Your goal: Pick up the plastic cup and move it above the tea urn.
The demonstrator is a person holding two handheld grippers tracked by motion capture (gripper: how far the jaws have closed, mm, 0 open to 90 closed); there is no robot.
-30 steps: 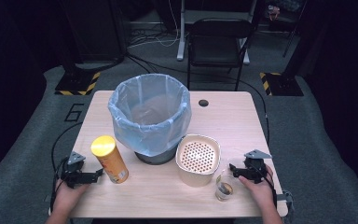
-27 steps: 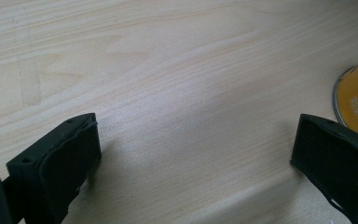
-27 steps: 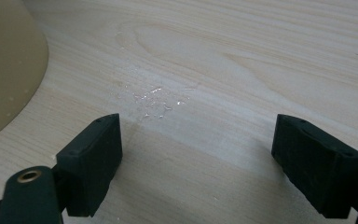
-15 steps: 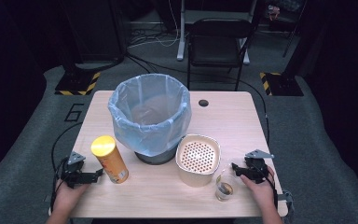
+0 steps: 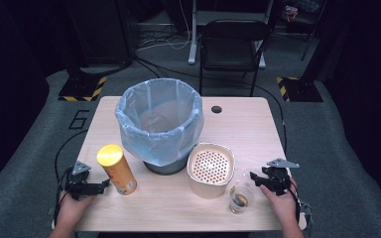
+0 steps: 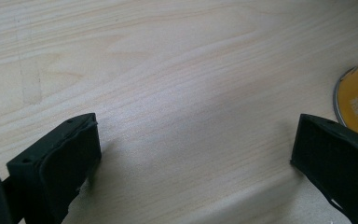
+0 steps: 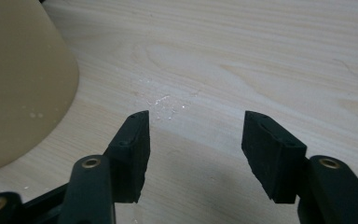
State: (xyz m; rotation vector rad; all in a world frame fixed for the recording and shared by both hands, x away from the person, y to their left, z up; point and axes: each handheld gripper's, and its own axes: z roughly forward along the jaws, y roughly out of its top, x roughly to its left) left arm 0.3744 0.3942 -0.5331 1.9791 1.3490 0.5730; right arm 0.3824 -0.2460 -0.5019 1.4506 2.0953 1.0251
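The right gripper [image 5: 256, 179] had its fingers [image 7: 133, 144] parted and had just been closing, with nothing between them but bare desk [image 7: 270, 56] and a small scatter of spilled drops or crumbs [image 7: 164, 101] ahead. Just beside its tips, toward the person's left, stood a small clear plastic cup [image 5: 240, 197] with a little liquid in the bottom, and past that a beige strainer bowl [image 5: 210, 169] with a perforated insert. The cup looked light, thin-walled and easily crushed, so it probably wanted a gentle pinch across the upper wall below the rim, kept upright so the liquid did not slop.

The left gripper [image 5: 101, 186] rested with its fingers [image 6: 70, 158] spread wide and empty, pointing at the foot of the tall yellow-lidded chip can [image 5: 117, 169] close by. That can seemed stiff, light and smooth-sided, likely to tip; a hold around mid-body would suit it. Behind both stood the bin with the pale blue liner [image 5: 159, 119].
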